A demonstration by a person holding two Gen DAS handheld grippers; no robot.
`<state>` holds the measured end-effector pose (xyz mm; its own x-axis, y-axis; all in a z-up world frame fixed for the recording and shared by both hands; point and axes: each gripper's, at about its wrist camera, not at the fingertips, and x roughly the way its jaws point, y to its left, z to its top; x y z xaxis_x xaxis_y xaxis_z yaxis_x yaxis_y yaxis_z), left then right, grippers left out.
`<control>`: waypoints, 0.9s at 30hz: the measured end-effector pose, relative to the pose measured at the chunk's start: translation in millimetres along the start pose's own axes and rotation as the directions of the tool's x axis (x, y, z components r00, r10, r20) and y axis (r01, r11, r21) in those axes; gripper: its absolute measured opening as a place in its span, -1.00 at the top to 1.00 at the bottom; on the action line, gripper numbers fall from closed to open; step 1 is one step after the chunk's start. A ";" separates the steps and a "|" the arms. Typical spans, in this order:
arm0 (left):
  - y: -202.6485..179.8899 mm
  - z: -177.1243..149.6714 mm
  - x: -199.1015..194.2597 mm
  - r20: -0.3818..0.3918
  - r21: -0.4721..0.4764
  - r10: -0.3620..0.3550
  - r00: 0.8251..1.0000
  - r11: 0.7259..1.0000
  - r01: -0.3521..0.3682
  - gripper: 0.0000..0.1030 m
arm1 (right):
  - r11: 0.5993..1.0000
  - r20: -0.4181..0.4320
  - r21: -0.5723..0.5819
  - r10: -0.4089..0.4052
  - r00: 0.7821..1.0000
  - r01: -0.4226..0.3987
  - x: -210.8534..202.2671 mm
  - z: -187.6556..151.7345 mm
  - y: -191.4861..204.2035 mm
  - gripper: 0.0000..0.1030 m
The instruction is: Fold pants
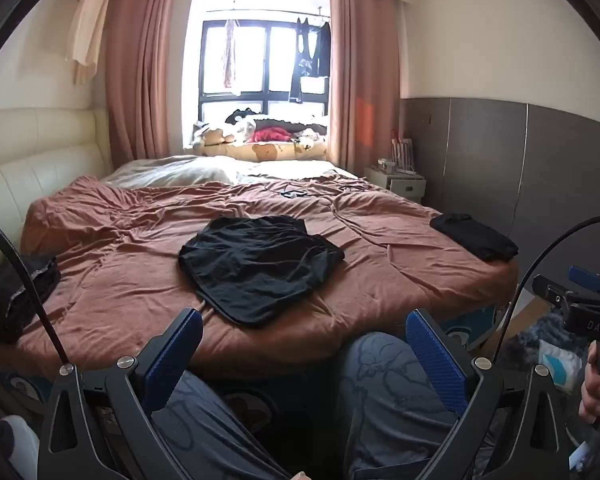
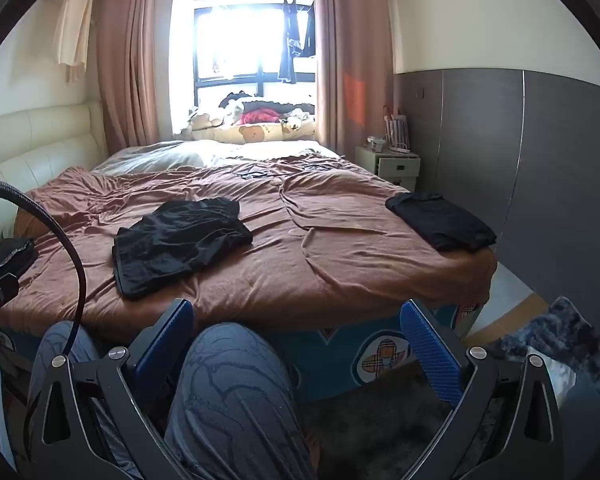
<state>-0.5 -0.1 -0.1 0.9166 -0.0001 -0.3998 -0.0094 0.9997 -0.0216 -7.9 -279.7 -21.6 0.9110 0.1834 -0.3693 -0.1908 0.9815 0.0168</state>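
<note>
Knees in patterned grey trousers (image 2: 236,392) filled the nearest part of both views, with the left gripper (image 1: 304,356) and the right gripper (image 2: 296,352) held low above them, each tilted slightly down toward the bed (image 2: 340,240) and each with its 2 blue-padded jaws spread as wide as they go, nothing between them. A hand (image 1: 594,388) showed at the right edge of the left wrist view, wrapped around the handle of the other tool. Beyond the mattress edge, the black pants (image 1: 256,264) lay rumpled and unfolded on the brown cover, nearer the left gripper than the right, well apart from both. The step in hand looked like the first reach: it would go best if both grippers travelled forward together, each to 1 outer edge of the garment, pinching only the black cloth and not the cover beneath, so the fabric could be pulled flat before any fold. Farther off, a folded black garment (image 2: 440,222) sat at the right corner, and another dark pile (image 1: 20,284) lay at the left edge
</note>
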 end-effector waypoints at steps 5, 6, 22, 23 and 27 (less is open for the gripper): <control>-0.9 0.1 1.6 -0.011 0.005 -0.002 1.000 1.000 0.002 -0.99 | 1.000 -0.017 0.011 0.003 1.000 -0.003 1.7 2.2 -7.0 -1.00; -0.2 1.4 1.6 -0.009 0.006 -0.004 1.000 1.000 0.004 -0.99 | 1.000 -0.015 -0.001 0.003 1.000 -0.003 2.0 0.2 -2.5 -1.00; -2.7 2.3 -16.7 0.027 -0.004 -0.028 0.999 1.000 0.028 -0.99 | 1.000 0.042 -0.017 -0.007 0.999 0.008 -9.6 0.1 0.4 -1.00; -2.9 2.6 -16.9 0.028 -0.002 -0.027 0.999 1.000 0.027 -0.99 | 1.000 0.045 -0.017 -0.007 0.999 0.008 -11.1 1.2 0.0 -1.00; -3.7 2.3 -18.0 0.035 -0.002 -0.027 0.999 1.000 0.027 -0.99 | 1.000 0.046 -0.020 -0.006 0.999 0.007 -13.3 2.2 0.7 -1.00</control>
<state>-16.0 -3.7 9.3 0.9300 -0.0262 -0.3667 0.0147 0.9993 -0.0339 -19.3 -281.4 -14.6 0.9279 0.1797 -0.3267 -0.1917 0.9815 -0.0046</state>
